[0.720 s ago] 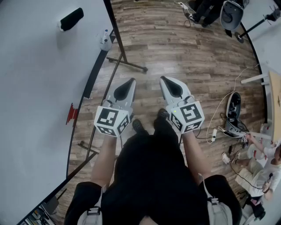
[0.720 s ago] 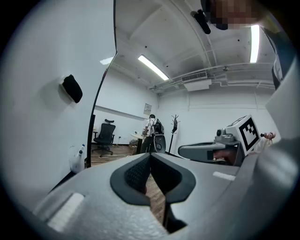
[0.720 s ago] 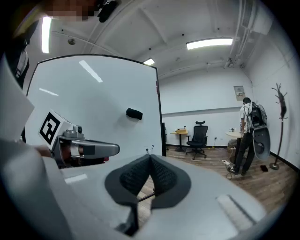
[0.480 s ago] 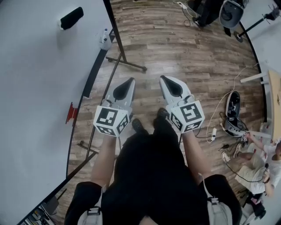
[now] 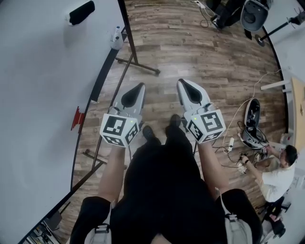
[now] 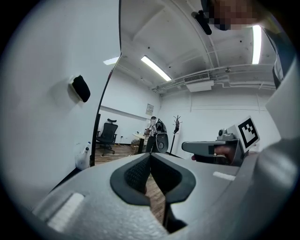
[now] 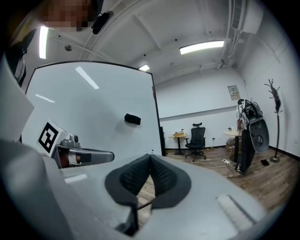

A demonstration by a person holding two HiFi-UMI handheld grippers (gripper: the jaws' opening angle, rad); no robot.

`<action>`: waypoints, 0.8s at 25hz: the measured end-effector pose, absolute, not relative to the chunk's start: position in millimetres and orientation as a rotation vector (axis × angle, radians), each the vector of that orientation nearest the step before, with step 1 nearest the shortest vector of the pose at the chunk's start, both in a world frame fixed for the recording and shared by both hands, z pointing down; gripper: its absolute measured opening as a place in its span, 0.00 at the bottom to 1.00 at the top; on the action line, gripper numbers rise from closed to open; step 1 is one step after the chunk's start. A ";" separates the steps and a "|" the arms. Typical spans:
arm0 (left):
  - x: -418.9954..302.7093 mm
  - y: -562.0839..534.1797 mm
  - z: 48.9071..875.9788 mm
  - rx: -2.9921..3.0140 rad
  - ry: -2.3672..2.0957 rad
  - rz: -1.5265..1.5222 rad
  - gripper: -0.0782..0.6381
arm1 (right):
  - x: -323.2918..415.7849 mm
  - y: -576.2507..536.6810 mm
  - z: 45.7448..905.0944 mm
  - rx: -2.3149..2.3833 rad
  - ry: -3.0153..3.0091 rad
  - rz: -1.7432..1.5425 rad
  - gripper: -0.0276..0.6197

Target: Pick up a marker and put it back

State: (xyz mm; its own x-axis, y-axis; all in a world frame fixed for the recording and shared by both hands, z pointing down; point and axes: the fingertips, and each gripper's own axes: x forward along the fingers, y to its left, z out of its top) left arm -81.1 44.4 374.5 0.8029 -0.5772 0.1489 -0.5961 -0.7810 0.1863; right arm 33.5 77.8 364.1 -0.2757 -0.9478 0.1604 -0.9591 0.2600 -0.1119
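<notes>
My two grippers are held side by side at waist height over the wood floor, beside a whiteboard (image 5: 38, 95) on a stand. The left gripper (image 5: 141, 86) is shut with nothing between its pads, as the left gripper view (image 6: 150, 153) also shows. The right gripper (image 5: 182, 82) is likewise shut and empty (image 7: 150, 155). A small red object (image 5: 76, 118), too small to tell whether it is a marker, sticks out at the board's ledge, left of the left gripper and apart from it. A black eraser (image 5: 81, 12) clings to the board.
A white spray bottle (image 5: 116, 37) sits on the board's ledge. The stand's black legs (image 5: 138, 66) reach across the floor ahead. Cables and a power strip (image 5: 232, 143) lie at the right, where a person (image 5: 276, 174) crouches. An office chair (image 7: 197, 136) stands far back.
The head view has tilted slightly, so the board and eraser sit higher in frame. Both grippers stay shut and side by side. The person at the right has shifted.
</notes>
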 end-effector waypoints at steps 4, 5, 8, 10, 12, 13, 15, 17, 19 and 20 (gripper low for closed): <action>-85.3 38.3 380.0 2.749 -0.925 0.131 0.12 | 31.7 76.9 366.6 1.848 -2.454 0.275 0.05; -85.4 35.9 381.6 2.746 -0.926 0.134 0.12 | 32.9 75.1 368.4 1.851 -2.451 0.276 0.05; -85.7 26.0 387.6 2.736 -0.936 0.152 0.12 | 36.9 64.2 373.8 1.856 -2.460 0.293 0.05; -86.4 14.9 388.0 2.727 -0.956 0.161 0.12 | 36.9 52.4 373.6 1.844 -2.482 0.301 0.05; -85.8 1.6 385.0 2.720 -0.985 0.162 0.12 | 35.9 37.7 371.3 1.817 -2.509 0.300 0.05; -84.5 -4.7 383.9 2.719 -0.999 0.161 0.12 | 36.2 29.6 370.2 1.802 -2.525 0.295 0.05; -79.9 -14.6 384.4 2.715 -1.023 0.163 0.12 | 40.0 14.9 371.9 1.776 -2.548 0.288 0.05; -74.2 -25.3 384.7 2.710 -1.045 0.169 0.12 | 45.0 -1.2 372.9 1.752 -2.569 0.292 0.05; -70.3 -39.8 381.4 2.701 -1.081 0.171 0.12 | 46.6 -20.0 369.5 1.709 -2.599 0.286 0.05; -68.8 -48.3 379.1 2.697 -1.104 0.168 0.12 | 46.6 -30.3 367.5 1.681 -2.616 0.276 0.05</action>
